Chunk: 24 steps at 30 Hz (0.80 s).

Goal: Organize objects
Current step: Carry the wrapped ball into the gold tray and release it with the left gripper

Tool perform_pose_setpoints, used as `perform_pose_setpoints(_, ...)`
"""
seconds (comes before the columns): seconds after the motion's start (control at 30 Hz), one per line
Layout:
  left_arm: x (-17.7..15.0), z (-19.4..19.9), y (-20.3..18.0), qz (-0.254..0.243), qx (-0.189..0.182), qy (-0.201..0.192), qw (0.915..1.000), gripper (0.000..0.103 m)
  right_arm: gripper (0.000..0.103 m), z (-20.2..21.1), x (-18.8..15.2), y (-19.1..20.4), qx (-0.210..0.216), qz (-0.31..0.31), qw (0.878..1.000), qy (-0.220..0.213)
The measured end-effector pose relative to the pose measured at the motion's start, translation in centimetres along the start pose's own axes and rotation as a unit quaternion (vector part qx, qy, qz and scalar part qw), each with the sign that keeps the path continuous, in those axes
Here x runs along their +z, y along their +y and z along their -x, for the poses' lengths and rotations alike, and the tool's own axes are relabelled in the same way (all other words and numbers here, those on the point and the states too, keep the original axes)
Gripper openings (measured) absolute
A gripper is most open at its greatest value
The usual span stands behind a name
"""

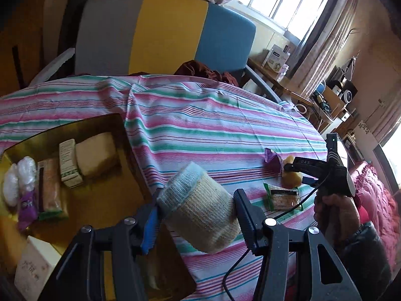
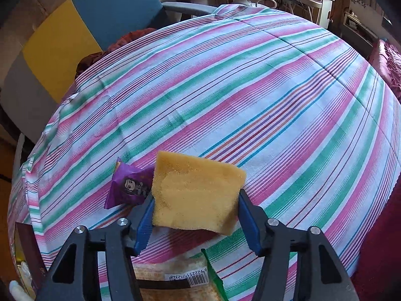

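My left gripper (image 1: 198, 210) is shut on a beige bandage roll (image 1: 200, 210) with pale blue edges, held above the striped tablecloth (image 1: 213, 130) just right of the gold tray (image 1: 105, 200). The tray holds a yellow sponge (image 1: 96, 154), a green-and-white box (image 1: 69, 163), a long snack pack (image 1: 51, 188), a purple packet (image 1: 26, 207) and white wrapped rolls (image 1: 18, 178). My right gripper (image 2: 195, 205) is shut on a yellow sponge (image 2: 195, 195), lifted over the cloth; it also shows in the left wrist view (image 1: 292, 173). A purple snack packet (image 2: 127, 188) lies just left of it.
A green-edged biscuit pack (image 1: 283, 197) lies on the cloth, under the right gripper in its own view (image 2: 180, 283). A white box (image 1: 33, 271) sits at the tray's near left. A grey, yellow and blue chair (image 1: 160, 35) stands behind the table. A red bed cover (image 1: 376, 200) is to the right.
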<state>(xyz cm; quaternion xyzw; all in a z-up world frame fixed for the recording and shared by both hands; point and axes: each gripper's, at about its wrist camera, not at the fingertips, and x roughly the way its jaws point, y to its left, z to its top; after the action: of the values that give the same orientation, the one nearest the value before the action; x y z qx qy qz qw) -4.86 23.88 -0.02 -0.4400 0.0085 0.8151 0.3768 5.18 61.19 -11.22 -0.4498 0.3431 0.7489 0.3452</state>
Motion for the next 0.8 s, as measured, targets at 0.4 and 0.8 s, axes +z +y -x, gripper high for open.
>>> perform_pose_setpoints(0.4, -3.9, 10.3, 14.6, 0.116, 0.119, -0.076, 0.9831, 0.056, 0.062, 0.1, -0.3, 0.5, -0.016, 0.018, 1.0, 0.002)
perform_pose_setpoints(0.8, -4.3, 8.7, 16.7, 0.117, 0.112, -0.063, 0.9848, 0.056, 0.062, 0.5, -0.4, 1.1, -0.036, 0.044, 0.998, -0.005)
